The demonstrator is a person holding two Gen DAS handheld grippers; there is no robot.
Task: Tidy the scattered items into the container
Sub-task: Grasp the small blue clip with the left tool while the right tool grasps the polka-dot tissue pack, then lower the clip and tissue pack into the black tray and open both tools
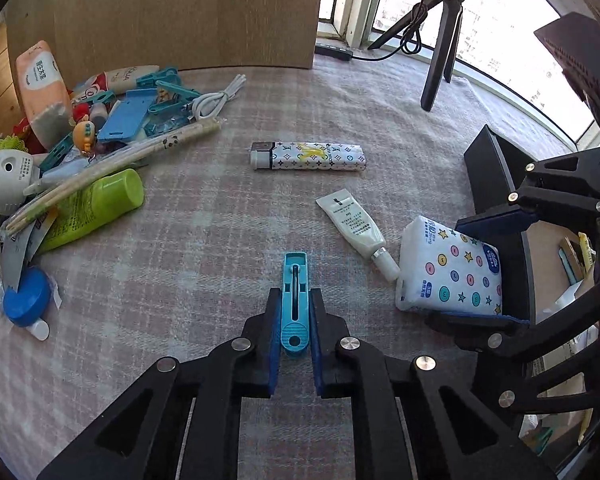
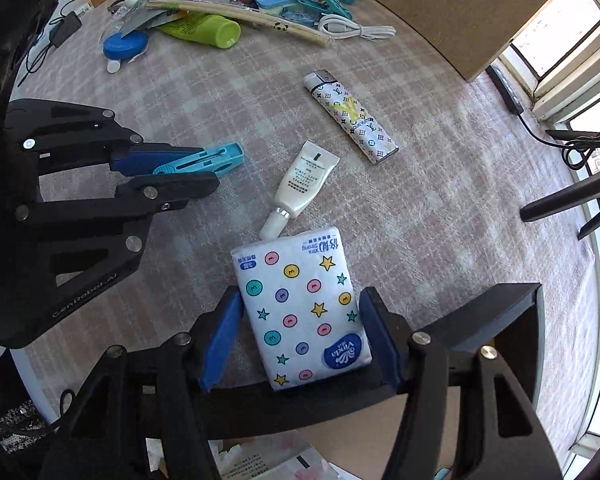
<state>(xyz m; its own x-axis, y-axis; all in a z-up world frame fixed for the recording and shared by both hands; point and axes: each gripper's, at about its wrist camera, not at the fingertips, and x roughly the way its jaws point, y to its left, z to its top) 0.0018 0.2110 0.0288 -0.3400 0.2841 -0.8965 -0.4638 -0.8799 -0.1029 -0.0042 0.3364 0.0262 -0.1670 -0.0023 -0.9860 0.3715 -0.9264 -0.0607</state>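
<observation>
From the left wrist view we see our left gripper (image 1: 295, 320) with its jaws pinching a turquoise clothes peg (image 1: 295, 304), which lies flat on the checked tabletop (image 1: 204, 248) and points away from us. Beyond it rest a patterned lighter (image 1: 308, 156) and a small white tube (image 1: 358, 228), whose cap nearly touches a tissue pack (image 1: 450, 270). Our right gripper (image 1: 484, 268) straddles that pack from the right, at the edge of the black container (image 1: 496, 168). A heap of pegs, chopsticks, a green tube (image 1: 96, 208) and a blue lid (image 1: 26, 296) sits at the far left.

From the right wrist view our right gripper (image 2: 296, 332) has its jaws spread on either side of the tissue pack (image 2: 300, 316); the right pad sits against the pack's edge, the left one shows a sliver of gap, so we cannot tell whether it is squeezed. The pack's near end overlaps the container rim (image 2: 496, 312). To the left, the left gripper (image 2: 204, 170) clamps the clothes peg (image 2: 208, 160). The white tube (image 2: 304, 184) and lighter (image 2: 352, 116) lie beyond the pack.
</observation>
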